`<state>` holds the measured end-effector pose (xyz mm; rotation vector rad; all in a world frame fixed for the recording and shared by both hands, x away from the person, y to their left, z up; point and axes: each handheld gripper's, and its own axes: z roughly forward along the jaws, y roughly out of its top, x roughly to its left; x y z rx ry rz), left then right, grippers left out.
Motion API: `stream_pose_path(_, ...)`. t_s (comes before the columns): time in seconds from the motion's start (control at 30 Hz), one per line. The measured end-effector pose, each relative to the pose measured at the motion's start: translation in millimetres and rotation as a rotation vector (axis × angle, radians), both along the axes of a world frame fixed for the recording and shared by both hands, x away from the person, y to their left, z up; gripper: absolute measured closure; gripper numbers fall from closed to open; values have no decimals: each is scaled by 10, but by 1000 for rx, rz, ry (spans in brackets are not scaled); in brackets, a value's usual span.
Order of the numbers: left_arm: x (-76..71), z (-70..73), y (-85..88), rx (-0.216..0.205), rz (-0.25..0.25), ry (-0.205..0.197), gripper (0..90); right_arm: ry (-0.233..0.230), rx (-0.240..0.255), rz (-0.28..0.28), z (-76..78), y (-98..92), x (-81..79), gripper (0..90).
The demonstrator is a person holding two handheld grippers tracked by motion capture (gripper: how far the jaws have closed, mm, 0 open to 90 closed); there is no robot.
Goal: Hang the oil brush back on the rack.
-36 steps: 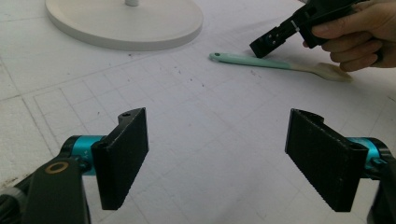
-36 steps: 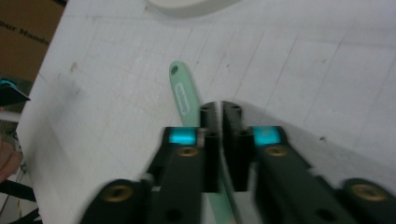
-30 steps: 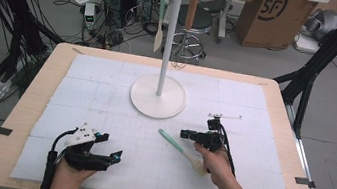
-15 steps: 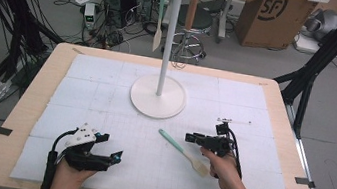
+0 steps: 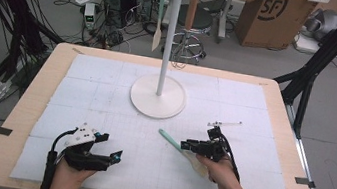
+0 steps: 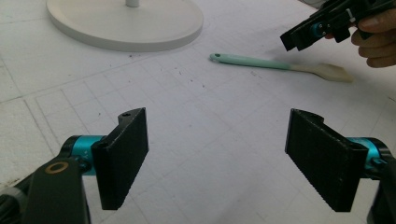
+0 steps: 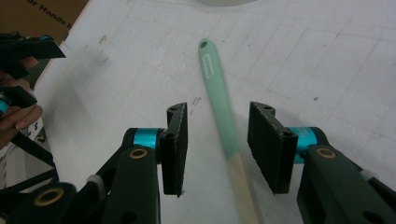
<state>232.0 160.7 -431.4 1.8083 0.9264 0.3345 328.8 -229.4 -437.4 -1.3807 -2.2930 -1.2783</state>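
Spatula (image 7: pixel 223 122) with a mint-green handle and a pale cream blade lies flat on the white gridded mat (image 5: pixel 106 90), just in front of the round white base of the hanging stand (image 5: pixel 158 96) and a little to the right of it, its handle tip pointing back toward that base. The right gripper (image 7: pixel 217 144) is over the spatula, on the side away from the stand. Its jaws have just been closing, yet they stand apart, one on each side of the handle near where green meets cream, with bare mat showing between each pad and the handle, so nothing is clamped. The left gripper (image 6: pixel 217 161) rests low on the mat, well to the left of the spatula and farther from the stand, its jaws wide apart with nothing between them. On the stand's upper hooks hang a pale spoon (image 5: pixel 156 36) and a brown-handled utensil (image 5: pixel 192 7).
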Motion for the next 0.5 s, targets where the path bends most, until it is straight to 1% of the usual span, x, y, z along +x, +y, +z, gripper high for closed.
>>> stream_pose_path(0.1,-6,3,-2,-3,0,-1,219,4,-28,3,-15,12,0,586)
stream_pose_path(0.27,-15,13,-4,-2,-1,-2,219,13,-31,7,-53,-13,-6,592)
stream_pose_path(0.4,-17,16,-2,-2,1,-6,219,17,-50,7,-84,-19,-12,586)
stream_pose_path(0.5,-19,17,3,-3,2,-5,219,18,-51,10,-105,-22,-9,593)
